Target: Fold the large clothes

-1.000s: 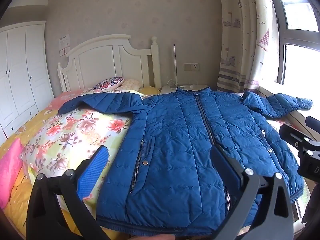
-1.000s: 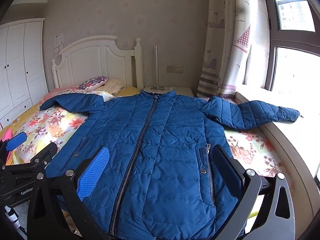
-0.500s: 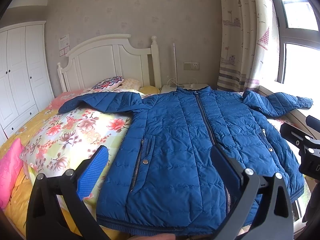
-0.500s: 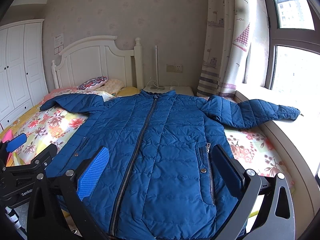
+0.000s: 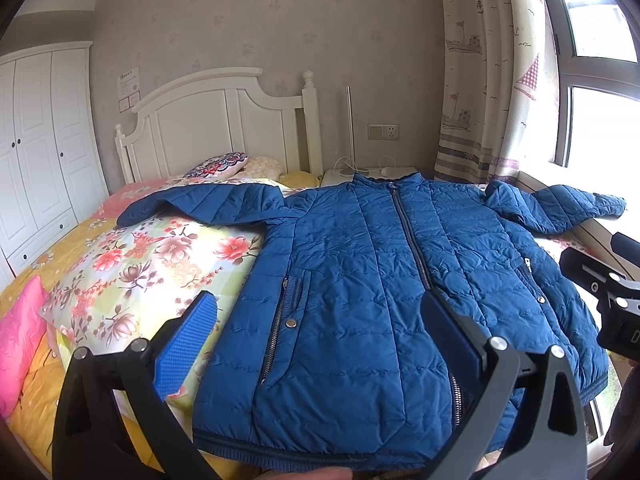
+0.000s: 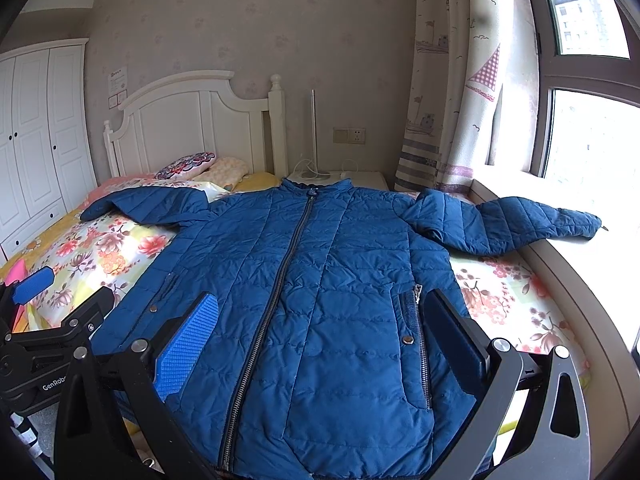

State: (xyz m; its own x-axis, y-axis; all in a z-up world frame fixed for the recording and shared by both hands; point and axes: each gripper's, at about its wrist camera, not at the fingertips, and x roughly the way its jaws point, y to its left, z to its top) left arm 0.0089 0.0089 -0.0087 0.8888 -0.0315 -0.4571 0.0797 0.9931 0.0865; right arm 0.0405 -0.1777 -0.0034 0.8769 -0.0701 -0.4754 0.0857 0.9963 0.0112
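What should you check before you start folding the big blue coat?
1. Blue jacket lies flat, front up, on the bed: ok.
2. Zipper closed along the front: ok as far as the pictures show.
3. Both sleeves spread out to the sides: ok; the sleeve on the window side reaches onto the window sill, the other sleeve lies on the floral quilt.
4. Left gripper open, holding nothing: ok.
5. Right gripper open, holding nothing: ok.
6. Bottom hem free to grab: cannot tell, partly hidden behind the gripper frames.
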